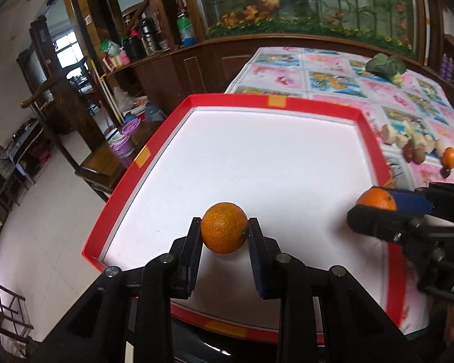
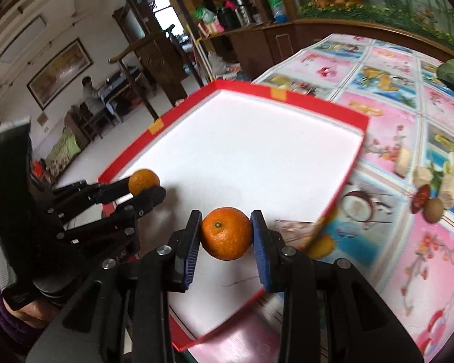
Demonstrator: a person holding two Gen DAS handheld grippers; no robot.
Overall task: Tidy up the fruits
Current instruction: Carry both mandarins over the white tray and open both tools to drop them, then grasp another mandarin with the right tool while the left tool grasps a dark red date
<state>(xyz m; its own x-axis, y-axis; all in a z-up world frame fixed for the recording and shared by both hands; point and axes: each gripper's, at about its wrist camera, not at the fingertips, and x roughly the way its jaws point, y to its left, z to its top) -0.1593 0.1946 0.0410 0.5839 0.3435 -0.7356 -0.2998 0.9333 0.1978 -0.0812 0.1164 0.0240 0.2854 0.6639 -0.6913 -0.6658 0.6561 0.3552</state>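
Nearest the lens, the left gripper (image 1: 224, 236) has its jaws closed on an orange (image 1: 224, 227), held over the near part of the red-rimmed white tray (image 1: 275, 101). Beside it the right gripper (image 2: 226, 236) clamps a second orange (image 2: 226, 233) in its jaws, above the tray's near right corner (its stem scar faces the camera). Whether either fruit touches the tray floor is unclear. On the patterned desk (image 1: 333, 69) to the right of the tray lie another orange (image 1: 449, 157), pale fruit pieces (image 1: 408, 136) and, farther back, a leafy green vegetable (image 1: 384, 65).
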